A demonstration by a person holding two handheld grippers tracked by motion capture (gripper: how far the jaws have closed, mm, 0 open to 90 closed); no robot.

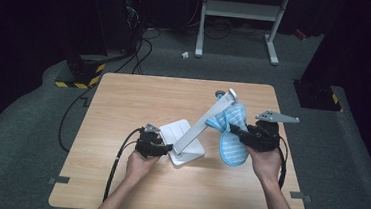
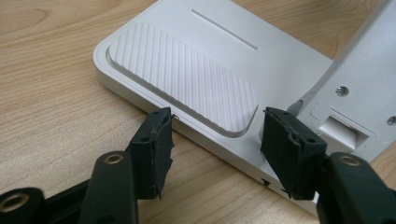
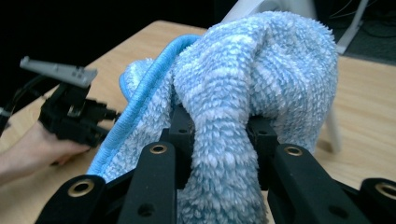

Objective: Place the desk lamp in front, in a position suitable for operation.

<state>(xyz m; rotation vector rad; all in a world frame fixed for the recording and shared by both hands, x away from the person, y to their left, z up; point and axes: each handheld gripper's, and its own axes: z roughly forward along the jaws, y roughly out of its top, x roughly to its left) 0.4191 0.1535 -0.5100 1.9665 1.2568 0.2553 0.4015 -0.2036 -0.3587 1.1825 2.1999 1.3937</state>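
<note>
I see the wooden table (image 1: 117,179) under everything. On it stands the white stand (image 1: 189,152), its flat base lying near the middle of the table and its grey arm (image 1: 207,119) slanting up and away toward the far right. The blue towel (image 1: 232,133) comes next: it hangs bunched against the upper part of that arm, well off the tabletop, its lower end drooping beside my right hand. My right gripper (image 1: 237,132) is clamped on it; in the right gripper view a fold of the towel (image 3: 224,140) is squeezed tight between the two black jaws. My left gripper (image 1: 169,147) sits low at the near left edge of the base. Its jaws stand apart, one on either side of the base's edge (image 2: 219,140), and I cannot tell whether the pads press on it.
</note>
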